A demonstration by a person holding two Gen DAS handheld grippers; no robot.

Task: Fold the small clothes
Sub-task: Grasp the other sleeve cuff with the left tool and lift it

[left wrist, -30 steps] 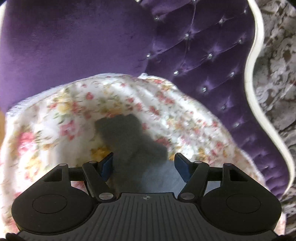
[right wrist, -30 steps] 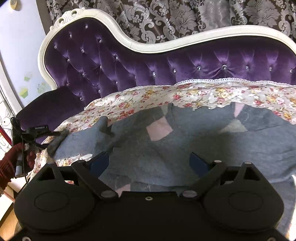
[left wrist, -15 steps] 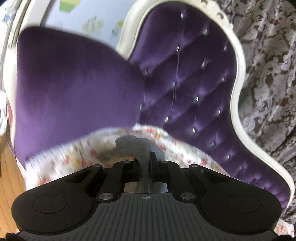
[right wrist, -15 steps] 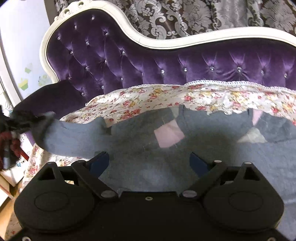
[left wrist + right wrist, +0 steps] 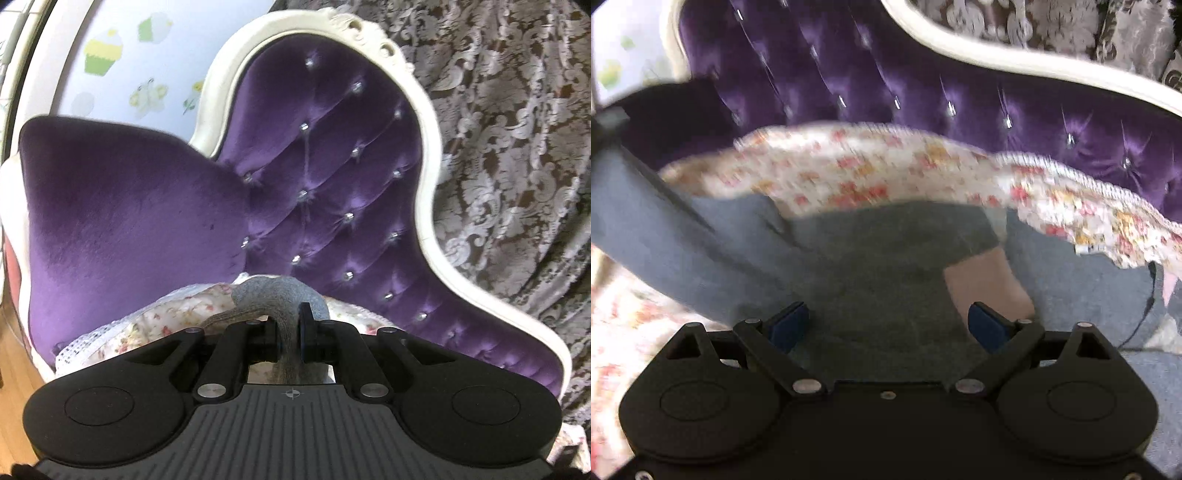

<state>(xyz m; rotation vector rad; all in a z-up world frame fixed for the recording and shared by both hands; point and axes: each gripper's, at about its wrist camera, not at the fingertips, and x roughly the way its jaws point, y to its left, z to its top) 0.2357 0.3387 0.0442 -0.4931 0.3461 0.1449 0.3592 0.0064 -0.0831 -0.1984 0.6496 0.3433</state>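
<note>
Your left gripper (image 5: 290,338) is clamped on the end of the grey sweater's sleeve (image 5: 284,295), the cloth bunched between its pads and rising just ahead of the tips, with the floral cover (image 5: 177,314) below and the purple sofa (image 5: 332,184) beyond. Your right gripper (image 5: 886,325) hangs with its jaws spread wide and nothing between them, directly above the body of the grey sweater (image 5: 886,258), which lies spread on the cover; the sleeve runs off to the left of this claw, and a pale pink patch (image 5: 986,280) sits just ahead of its right finger. The step in hand looks to be folding the sleeve across the body. Carry the sleeve end over toward the chest in a low arc, keep the pinch firm until it lies flat, and use the free claw to pin the shoulder so the body does not drag. The right view is blurred; the fold line is hard to judge.
</note>
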